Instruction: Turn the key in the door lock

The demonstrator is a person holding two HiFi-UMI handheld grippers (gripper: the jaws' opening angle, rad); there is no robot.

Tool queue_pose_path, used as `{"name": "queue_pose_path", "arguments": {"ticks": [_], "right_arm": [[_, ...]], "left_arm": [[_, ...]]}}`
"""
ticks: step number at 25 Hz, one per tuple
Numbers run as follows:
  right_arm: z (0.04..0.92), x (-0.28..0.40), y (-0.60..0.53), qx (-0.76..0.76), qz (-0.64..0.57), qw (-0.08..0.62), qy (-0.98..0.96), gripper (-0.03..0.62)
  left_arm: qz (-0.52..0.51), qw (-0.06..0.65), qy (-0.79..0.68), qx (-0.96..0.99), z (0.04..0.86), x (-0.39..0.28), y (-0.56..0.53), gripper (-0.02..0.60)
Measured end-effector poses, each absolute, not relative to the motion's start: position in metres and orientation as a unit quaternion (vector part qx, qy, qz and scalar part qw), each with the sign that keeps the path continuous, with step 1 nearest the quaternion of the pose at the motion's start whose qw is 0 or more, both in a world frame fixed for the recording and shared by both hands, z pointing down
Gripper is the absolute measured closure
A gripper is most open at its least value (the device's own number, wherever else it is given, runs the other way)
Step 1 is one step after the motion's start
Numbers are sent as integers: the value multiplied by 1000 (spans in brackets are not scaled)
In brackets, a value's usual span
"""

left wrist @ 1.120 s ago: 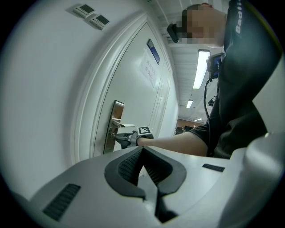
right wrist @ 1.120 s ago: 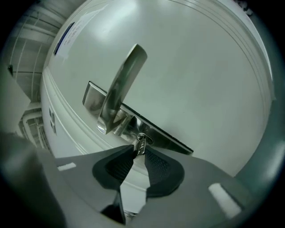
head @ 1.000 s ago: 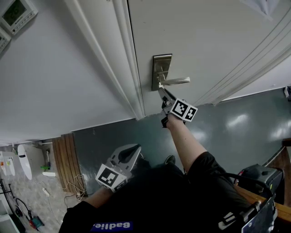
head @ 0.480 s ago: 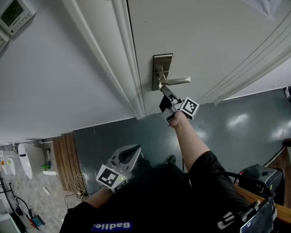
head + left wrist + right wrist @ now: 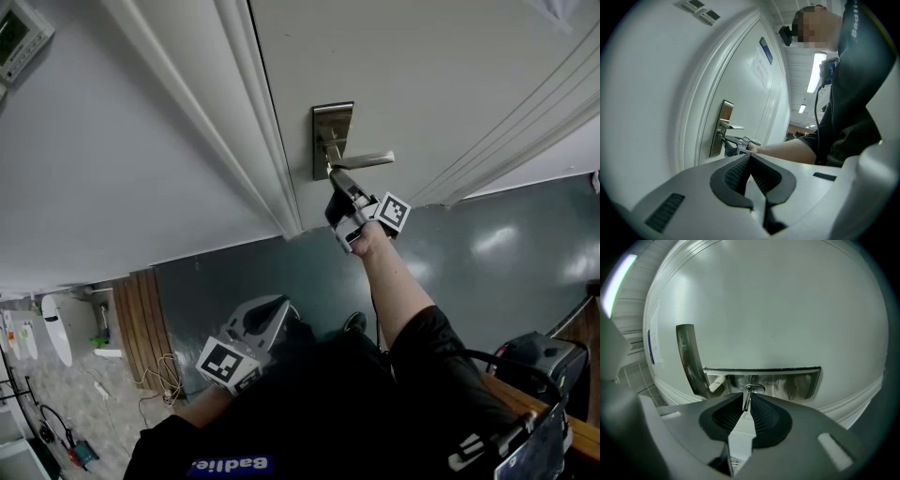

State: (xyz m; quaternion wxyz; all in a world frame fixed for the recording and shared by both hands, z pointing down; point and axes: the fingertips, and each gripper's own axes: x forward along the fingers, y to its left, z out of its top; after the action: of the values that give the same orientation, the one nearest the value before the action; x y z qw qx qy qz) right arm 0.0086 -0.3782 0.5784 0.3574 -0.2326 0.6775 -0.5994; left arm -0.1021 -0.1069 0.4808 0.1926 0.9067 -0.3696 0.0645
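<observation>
1. The lever handle (image 5: 364, 160) juts across the door (image 5: 450, 75) from the lock plate (image 5: 332, 141), capping the space above the keyhole.
2. The right gripper (image 5: 333, 175) fills the gap under the lever, its jaws closing with the key (image 5: 747, 397) between them.
3. The frame moulding (image 5: 267, 141) stands proud just beside the plate at the door's edge, pinching that side.
4. Beyond the lever's tip the door face is flat, with open passage.
5. The left gripper (image 5: 272, 314) hangs low, well apart from the door.
</observation>
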Motion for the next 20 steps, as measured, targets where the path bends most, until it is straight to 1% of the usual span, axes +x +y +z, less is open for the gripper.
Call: {"name": "queue_pose_path", "arguments": {"ticks": [5,7,9,12,15,17,20], "right_arm": [[579,7,-377,-210,-615,379,659,547],[578,7,-377,-213,-614,377,660,554],[577,7,-377,-243,-592,350,684,557],[575,8,-376,-310,-533,278,737,548],[573,8,-372,-341,-521,235,747,538],[573,6,-373,-322,-535,243,742,536],[576,6,-375,-275,-565,279,726,537]], "left_arm": [[67,195,-374,904,484,-105,-107,588],[67,197,-375,903,485,-105,-108,588],[64,196,-376,903,484,-105,-110,588],[63,189,-374,906,483,-101,-113,588],[68,193,-368,907,483,-98,-111,588],[67,192,-370,906,484,-98,-111,588],[62,196,-375,904,486,-99,-112,588]]}}
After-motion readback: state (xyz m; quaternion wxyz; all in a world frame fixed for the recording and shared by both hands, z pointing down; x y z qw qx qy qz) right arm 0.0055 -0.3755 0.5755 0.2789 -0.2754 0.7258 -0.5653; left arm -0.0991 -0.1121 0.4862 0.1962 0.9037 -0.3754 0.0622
